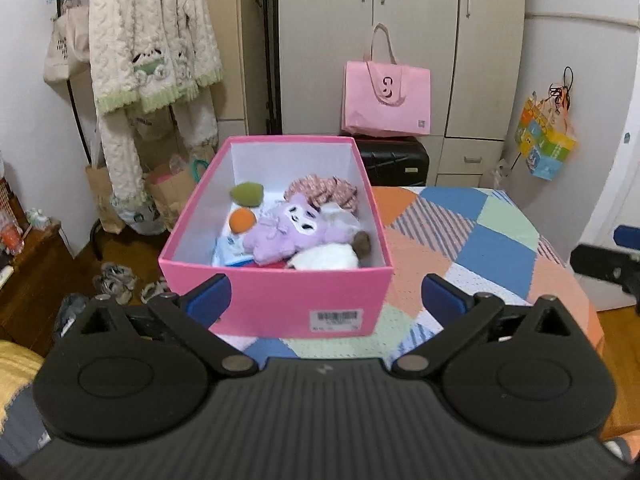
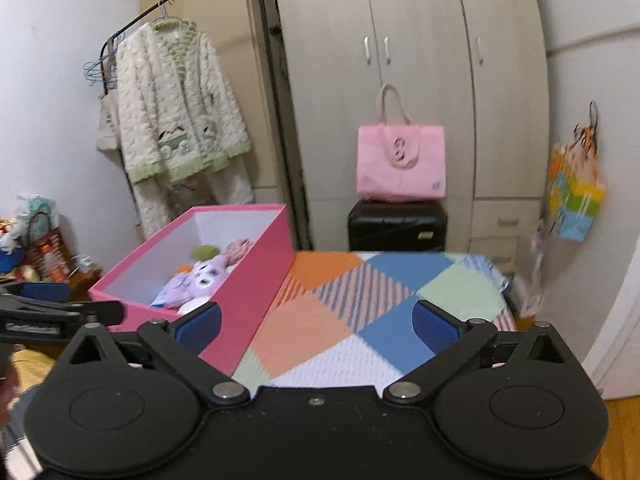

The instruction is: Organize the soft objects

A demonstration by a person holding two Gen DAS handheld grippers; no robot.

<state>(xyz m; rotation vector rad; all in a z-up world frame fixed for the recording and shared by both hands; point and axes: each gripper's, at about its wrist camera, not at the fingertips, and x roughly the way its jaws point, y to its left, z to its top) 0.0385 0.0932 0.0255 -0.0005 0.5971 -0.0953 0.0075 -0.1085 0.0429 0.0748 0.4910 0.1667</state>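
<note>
The left gripper [image 1: 326, 300] fills the lower part of its own view, its two blue-padded fingers [image 1: 210, 300] spread wide apart with nothing pressed between them. The right gripper [image 2: 316, 326] sits likewise at the bottom of its view, fingers [image 2: 434, 326] equally wide and empty. Both point somewhat downward.

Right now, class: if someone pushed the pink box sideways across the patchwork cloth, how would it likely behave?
The pink box looks like stiff card with straight walls, so it would probably keep its shape. Its low, wide base suggests sliding rather than tipping. It holds only plush toys, so it is probably light, though the knitted patchwork cloth may drag or bunch.
</note>
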